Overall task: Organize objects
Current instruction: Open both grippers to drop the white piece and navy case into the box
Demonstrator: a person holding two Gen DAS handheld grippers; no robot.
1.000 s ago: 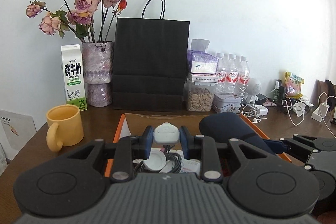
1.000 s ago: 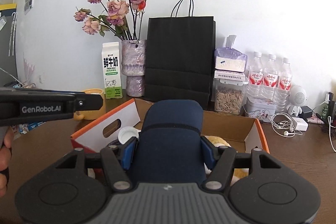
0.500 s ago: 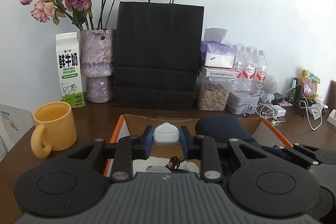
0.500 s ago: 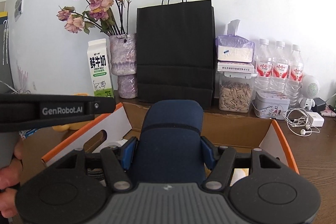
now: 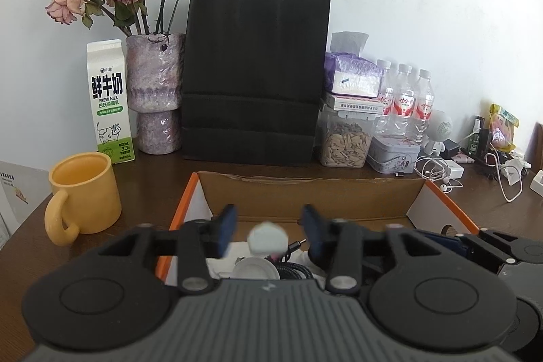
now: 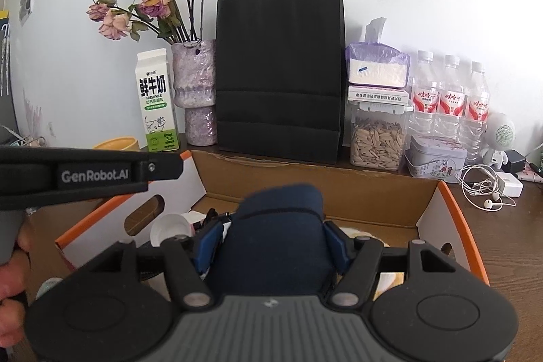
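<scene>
We have both tools over the open cardboard box (image 5: 305, 192) on the bench (image 5: 142, 178), and each is letting something go into it. Our left tool (image 5: 268, 228) has its jaws spreading apart; the small white device (image 5: 267, 238) sits blurred in the gap between them, touching neither pad, so we judge it released and dropping onto the cables and white lid already in the box. It lies straight ahead of that tool and just below the fingertips, on the left half of the box.

Our right tool (image 6: 273, 245) has its jaws opening too, but the blue pads still flank the dark blue pouch (image 6: 278, 233) closely on both sides. The pouch's long axis runs along the tool's pointing line, away from us toward the far wall of the box, with its rounded end forward. It hangs over the middle of the box, above something pale and round.

The next move, as we judge it, turns on the pouch clearing the pads: it must fall straight down, and the right hand is the one placed for that.
</scene>
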